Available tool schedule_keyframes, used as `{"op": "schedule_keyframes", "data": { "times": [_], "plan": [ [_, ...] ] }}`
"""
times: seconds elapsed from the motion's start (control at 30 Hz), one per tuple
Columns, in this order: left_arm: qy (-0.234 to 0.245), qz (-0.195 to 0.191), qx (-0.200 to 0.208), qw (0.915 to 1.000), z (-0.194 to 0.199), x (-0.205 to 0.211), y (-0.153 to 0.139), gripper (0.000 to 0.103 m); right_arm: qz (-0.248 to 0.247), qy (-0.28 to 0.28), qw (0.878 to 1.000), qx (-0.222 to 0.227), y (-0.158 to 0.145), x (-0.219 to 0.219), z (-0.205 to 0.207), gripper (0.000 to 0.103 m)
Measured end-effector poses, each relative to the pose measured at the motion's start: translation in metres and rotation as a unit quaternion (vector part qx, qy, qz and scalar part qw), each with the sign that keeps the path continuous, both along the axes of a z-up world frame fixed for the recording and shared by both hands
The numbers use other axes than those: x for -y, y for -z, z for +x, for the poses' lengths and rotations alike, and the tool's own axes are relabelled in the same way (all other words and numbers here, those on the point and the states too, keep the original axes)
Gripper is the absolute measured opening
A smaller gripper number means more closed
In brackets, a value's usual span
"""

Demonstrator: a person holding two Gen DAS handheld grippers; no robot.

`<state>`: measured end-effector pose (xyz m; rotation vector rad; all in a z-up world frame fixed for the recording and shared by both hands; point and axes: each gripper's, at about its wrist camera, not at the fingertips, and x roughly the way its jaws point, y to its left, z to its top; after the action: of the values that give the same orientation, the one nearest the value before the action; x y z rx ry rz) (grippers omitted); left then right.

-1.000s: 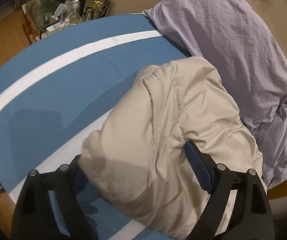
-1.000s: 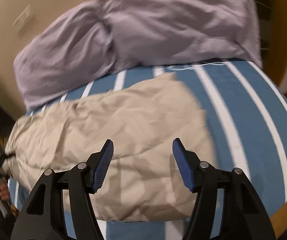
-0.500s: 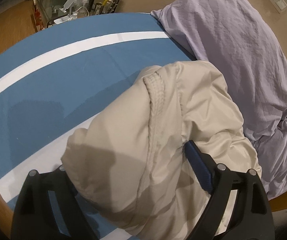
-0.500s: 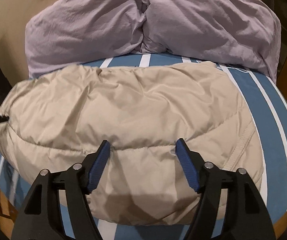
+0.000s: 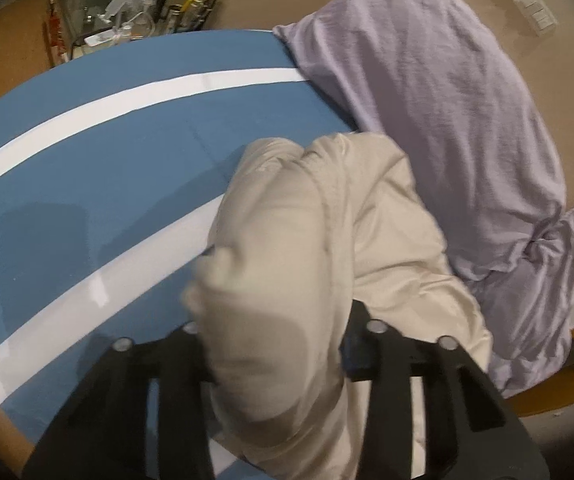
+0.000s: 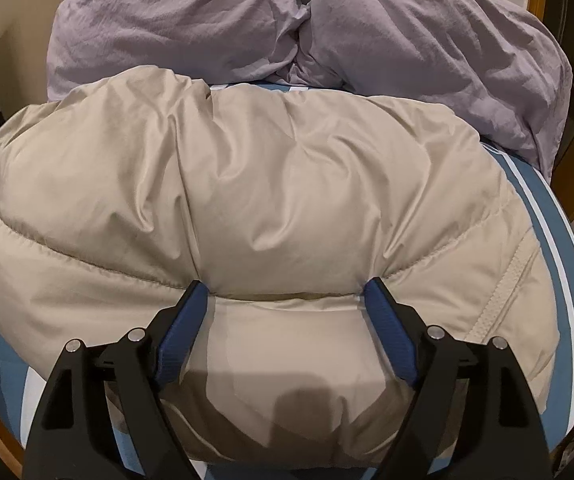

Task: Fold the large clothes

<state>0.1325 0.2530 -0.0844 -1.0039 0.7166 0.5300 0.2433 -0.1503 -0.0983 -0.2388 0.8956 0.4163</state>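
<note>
A beige puffer jacket (image 6: pixel 271 200) is lying bunched across a bed covered by a blue sheet with white stripes (image 5: pixel 107 152), just in front of two lilac pillows (image 6: pixel 287 20) at the head of the bed. In the left wrist view, the left gripper (image 5: pixel 275 344) is closing its jaws around a thick fold at one end of the jacket (image 5: pixel 287 260); the padded fabric is filling the gap between the fingers and spilling over them, hiding the left finger's pad. In the right wrist view, the right gripper (image 6: pixel 287 300) is opening its jaws, with both blue pads (image 6: pixel 181 328) standing wide apart and resting against the jacket's quilted surface near a stitched seam; a puff of fabric is sitting between them, but they are not pinching it. A zip edge (image 6: pixel 503 288) is running along the jacket's right side. A cluttered bedside table (image 5: pixel 107 20) is standing beyond the bed.
</note>
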Motion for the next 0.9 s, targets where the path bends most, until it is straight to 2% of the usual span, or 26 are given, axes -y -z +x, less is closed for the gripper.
{"op": "schedule_keyframes", "data": {
  "times": [0.23, 0.4, 0.6, 0.8, 0.9],
  "plan": [
    [0.045, 0.016, 0.062, 0.9969, 0.008, 0.023, -0.047, 0.029, -0.006, 0.0, 1.0, 0.003, 0.002, -0.001, 0.0, 0.083],
    [0.114, 0.04, 0.116, 0.9859, 0.025, 0.063, -0.092, 0.029, -0.007, 0.0, 1.0, 0.004, 0.002, -0.001, 0.0, 0.083],
    [0.219, 0.057, 0.165, 0.9599, 0.051, 0.135, -0.134, 0.029, -0.004, 0.0, 1.0, 0.001, 0.0, 0.002, 0.002, 0.083],
    [0.299, 0.064, 0.18, 0.9349, 0.076, 0.198, -0.15, 0.029, 0.015, 0.001, 1.0, -0.01, -0.004, 0.011, 0.005, 0.083],
    [0.343, 0.068, 0.175, 0.9206, 0.091, 0.233, -0.149, 0.029, 0.044, 0.003, 0.999, -0.018, -0.011, 0.022, 0.008, 0.082]
  ]
}}
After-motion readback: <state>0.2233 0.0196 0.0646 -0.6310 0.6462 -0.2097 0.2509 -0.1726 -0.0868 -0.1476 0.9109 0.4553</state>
